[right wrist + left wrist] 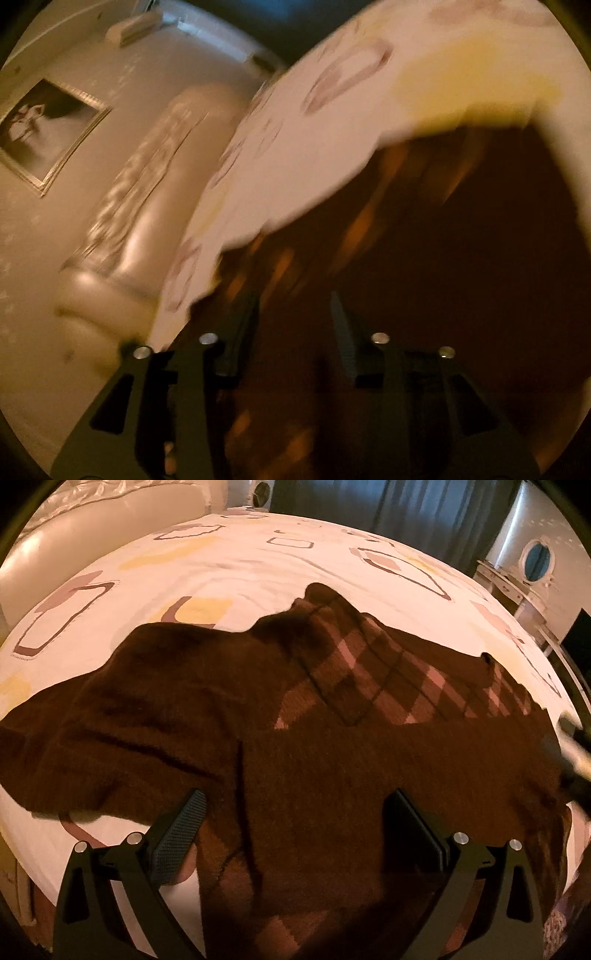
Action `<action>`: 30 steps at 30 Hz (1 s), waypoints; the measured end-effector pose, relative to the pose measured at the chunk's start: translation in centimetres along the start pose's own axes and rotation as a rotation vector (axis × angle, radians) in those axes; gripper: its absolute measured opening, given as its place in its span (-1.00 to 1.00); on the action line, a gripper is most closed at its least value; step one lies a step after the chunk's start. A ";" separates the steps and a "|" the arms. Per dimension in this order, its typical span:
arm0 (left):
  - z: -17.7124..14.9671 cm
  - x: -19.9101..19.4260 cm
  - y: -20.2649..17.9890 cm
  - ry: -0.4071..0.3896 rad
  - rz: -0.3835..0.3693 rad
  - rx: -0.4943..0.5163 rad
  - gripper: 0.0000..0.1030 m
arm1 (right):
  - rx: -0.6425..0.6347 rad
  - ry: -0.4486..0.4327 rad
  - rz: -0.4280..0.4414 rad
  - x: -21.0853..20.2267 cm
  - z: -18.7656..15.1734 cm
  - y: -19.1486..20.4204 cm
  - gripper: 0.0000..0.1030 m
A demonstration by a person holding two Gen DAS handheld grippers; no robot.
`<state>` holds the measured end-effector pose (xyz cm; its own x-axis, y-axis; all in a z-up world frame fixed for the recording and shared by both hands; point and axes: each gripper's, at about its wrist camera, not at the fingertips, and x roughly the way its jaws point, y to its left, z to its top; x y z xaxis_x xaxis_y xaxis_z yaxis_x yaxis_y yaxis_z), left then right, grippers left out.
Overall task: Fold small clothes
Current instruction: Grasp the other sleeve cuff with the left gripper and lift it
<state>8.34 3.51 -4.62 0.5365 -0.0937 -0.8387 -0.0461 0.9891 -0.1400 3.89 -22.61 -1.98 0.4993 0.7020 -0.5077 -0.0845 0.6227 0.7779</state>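
A dark brown sweater [332, 760] with a pink argyle pattern lies spread and partly folded on the bed sheet [240, 568]. My left gripper [295, 805] is open just above the sweater's near part, its fingers [181, 830] wide apart with nothing between them. My right gripper [295, 317] is open over the sweater [461, 258] at its edge; this view is tilted and motion-blurred. The right gripper also shows as a blur at the right edge of the left wrist view [574, 746].
The white sheet with pink and yellow shapes covers the bed. A cream padded headboard [74, 542] stands at the far left. Dark curtains [406, 506] and a white dressing table [517, 587] stand beyond the bed. A framed picture [44, 133] hangs on the wall.
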 end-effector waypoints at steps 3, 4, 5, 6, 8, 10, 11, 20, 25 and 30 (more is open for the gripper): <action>-0.1 -0.4 0.5 0.008 -0.034 0.017 0.93 | 0.016 0.153 0.013 3.7 -3.5 0.4 -0.14; -0.3 -0.7 0.9 0.006 -0.058 0.015 0.93 | -0.032 0.135 -0.026 3.8 -4.1 1.0 -0.14; -0.4 -1.2 1.4 -0.003 -0.080 0.004 0.93 | -0.078 0.123 -0.051 3.7 -4.4 1.6 -0.12; -0.6 -1.6 1.8 -0.010 -0.094 -0.009 0.93 | -0.101 0.126 -0.065 3.6 -4.6 2.0 -0.10; -1.0 -2.7 3.4 -0.015 -0.145 -0.057 0.93 | -0.119 0.139 -0.083 3.4 -4.7 2.5 -0.08; -1.4 -4.2 5.3 -0.038 -0.161 -0.073 0.93 | -0.094 0.148 -0.074 3.2 -4.5 2.0 -0.07; -1.6 -5.3 6.5 -0.060 -0.157 -0.066 0.93 | -0.078 0.151 -0.065 3.2 -4.4 1.8 -0.07; -4.3 -12.2 23.2 -0.178 -0.015 -0.280 0.93 | -0.067 0.126 -0.072 3.7 -4.5 2.3 -0.03; -5.5 -12.9 34.7 -0.236 -0.043 -0.497 0.92 | -0.060 0.123 -0.080 3.7 -4.4 2.4 0.03; -4.8 -12.2 39.8 -0.283 -0.106 -0.558 0.92 | -0.063 0.115 -0.092 3.7 -4.5 2.6 0.05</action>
<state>-4.06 43.48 -2.53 0.7605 -0.0789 -0.6446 -0.3722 0.7605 -0.5321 1.63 -16.81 -3.55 0.4060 0.6734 -0.6178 -0.0985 0.7043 0.7030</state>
